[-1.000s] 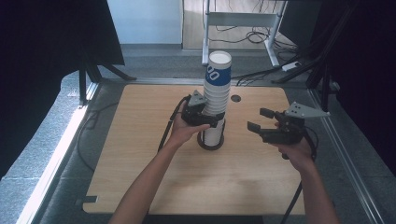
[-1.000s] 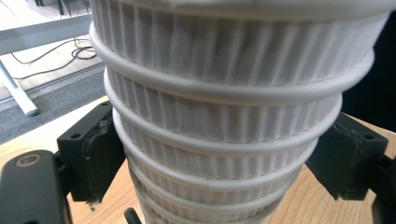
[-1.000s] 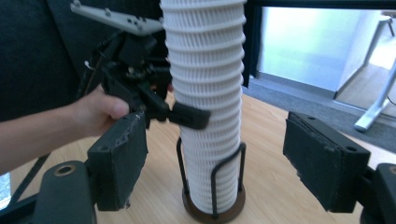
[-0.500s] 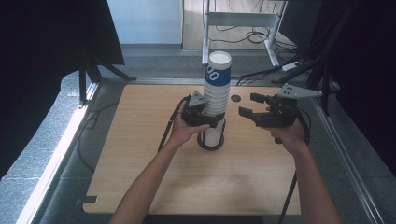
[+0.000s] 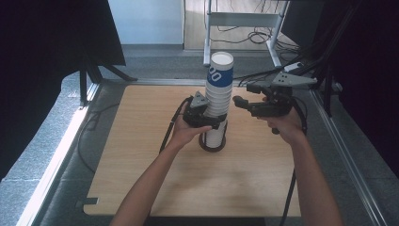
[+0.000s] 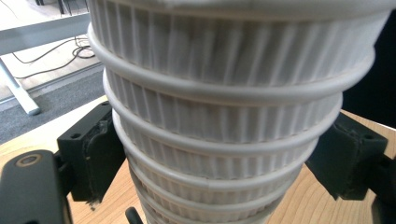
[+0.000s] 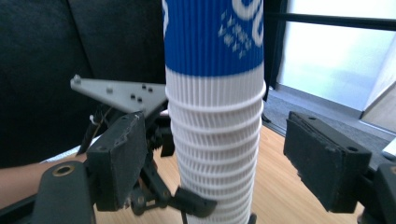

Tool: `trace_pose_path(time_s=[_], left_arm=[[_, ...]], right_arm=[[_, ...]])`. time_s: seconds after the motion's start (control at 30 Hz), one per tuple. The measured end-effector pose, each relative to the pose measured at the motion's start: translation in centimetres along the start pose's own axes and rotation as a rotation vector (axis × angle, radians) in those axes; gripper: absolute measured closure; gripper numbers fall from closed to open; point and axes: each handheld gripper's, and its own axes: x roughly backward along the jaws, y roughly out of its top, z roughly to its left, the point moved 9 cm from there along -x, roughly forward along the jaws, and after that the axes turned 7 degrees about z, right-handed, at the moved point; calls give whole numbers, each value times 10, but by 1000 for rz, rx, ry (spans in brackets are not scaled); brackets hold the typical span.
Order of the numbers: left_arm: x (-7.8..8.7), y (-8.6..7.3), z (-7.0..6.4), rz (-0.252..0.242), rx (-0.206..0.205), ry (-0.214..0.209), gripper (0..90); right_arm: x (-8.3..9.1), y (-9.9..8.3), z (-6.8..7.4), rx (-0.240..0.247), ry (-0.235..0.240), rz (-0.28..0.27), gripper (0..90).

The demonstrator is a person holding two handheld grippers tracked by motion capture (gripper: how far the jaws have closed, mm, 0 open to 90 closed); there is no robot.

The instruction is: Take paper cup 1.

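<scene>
1. At mid-table, a little toward 12 o'clock of centre, a tall cup stack [image 5: 219,101] stands upright on the wooden table [image 5: 141,155], its foot in a dark round base [image 5: 212,144]. The top cup [image 5: 221,70] is blue with white print; the cups below it are white and ribbed.

2. The left gripper [image 5: 203,117] comes at the stack from 9 o'clock, low on it. In the left gripper view the pads [image 6: 95,154] press both flanks of the white cups [image 6: 224,140], so I judge it clamped on the stack, steadying it.

3. The right gripper [image 5: 244,101] comes from 3 o'clock and sits higher. Its jaws stand wide apart. In the right gripper view the stack [image 7: 215,140] rises between the two pads [image 7: 119,158] with clear gaps on either side, touching neither.

4. The relation that matters: the stack's long axis is vertical, and the right gripper's jaws straddle it across that axis, at about the level where blue meets white. The stack lies straight ahead of that gripper, toward 9 o'clock in the high view.

5. Judgement: the right gripper is the one placed to close on the upper cups and draw them up along the axis while the left one holds the lower cups down.
</scene>
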Motion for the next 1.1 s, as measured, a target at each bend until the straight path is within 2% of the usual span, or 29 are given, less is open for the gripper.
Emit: trace_pose_path(time_s=[0.2,0.43,0.87,1.1], left_arm=[[-1,0,-1,1,-2,-2,133],[-1,0,-1,-1,0,-3,133],[-1,0,-2,1,-1,-6,133],[-1,0,-2,1,0,-8,133]], right_arm=[[-6,24,-5,-9,10,-24,195],[-14,41,-7,-7,31,-39,190],[-37,61,-4,12,59,-41,163],[-49,72,-4,23,54,-49,161]])
